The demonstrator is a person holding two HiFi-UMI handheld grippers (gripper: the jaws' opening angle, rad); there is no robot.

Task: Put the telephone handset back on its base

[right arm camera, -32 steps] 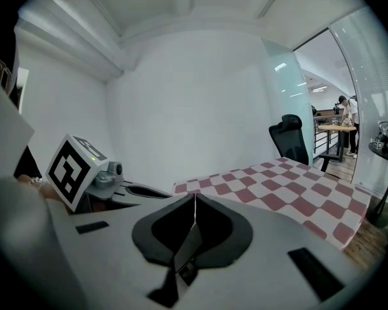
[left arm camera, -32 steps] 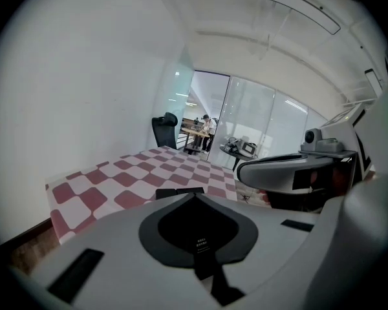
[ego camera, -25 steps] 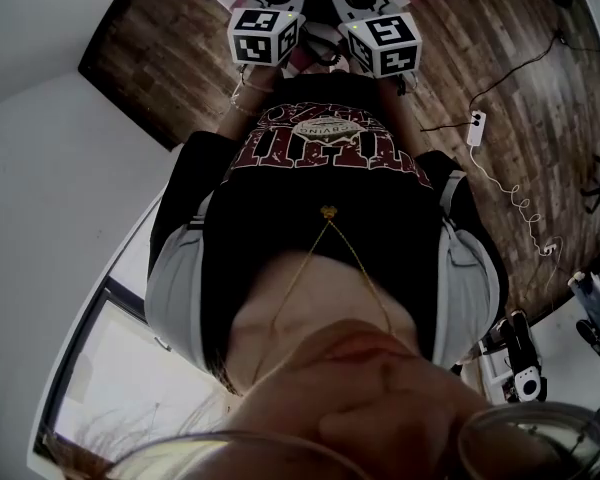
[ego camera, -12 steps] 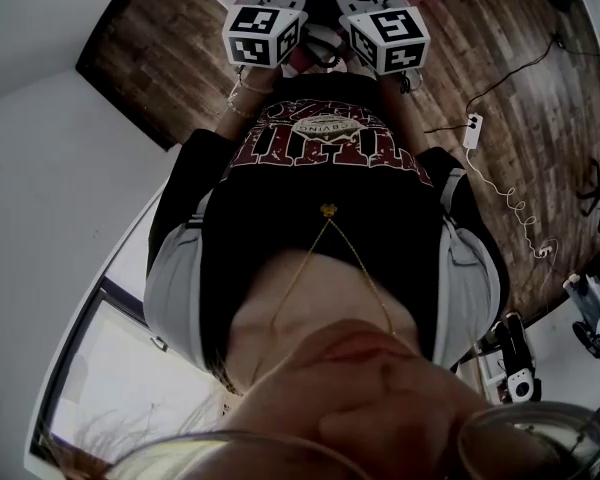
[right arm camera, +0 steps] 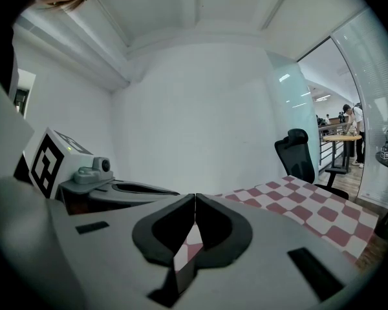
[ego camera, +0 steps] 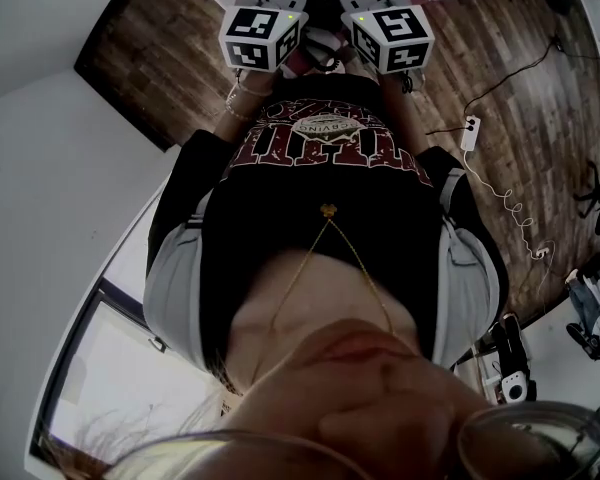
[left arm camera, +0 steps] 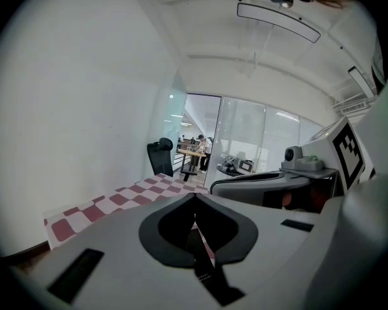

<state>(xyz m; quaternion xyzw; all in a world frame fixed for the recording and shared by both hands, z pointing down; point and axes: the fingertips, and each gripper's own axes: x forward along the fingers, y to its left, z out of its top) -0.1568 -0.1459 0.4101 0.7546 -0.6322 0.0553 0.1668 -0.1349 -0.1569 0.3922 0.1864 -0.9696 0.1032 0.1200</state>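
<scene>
L gripper (left arm camera: pixel 194 197) closed, empty, R gripper (right arm camera: pixel 194 199) likewise

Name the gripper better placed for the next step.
Neither: the left gripper and right gripper sit side by side, level, jaws shut and empty, facing the checked cloth. No telephone shows in any view.

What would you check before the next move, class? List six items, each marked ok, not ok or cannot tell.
1. Left gripper empty: ok, jaws together on nothing.
2. Right gripper empty: ok, jaws together on nothing.
3. Jaws opened ready for a grasp: not ok.
4. Telephone handset located: cannot tell, no view shows it.
5. Base located: cannot tell, no view shows it.
6. Checkered cloth ahead of both grippers: ok.
</scene>
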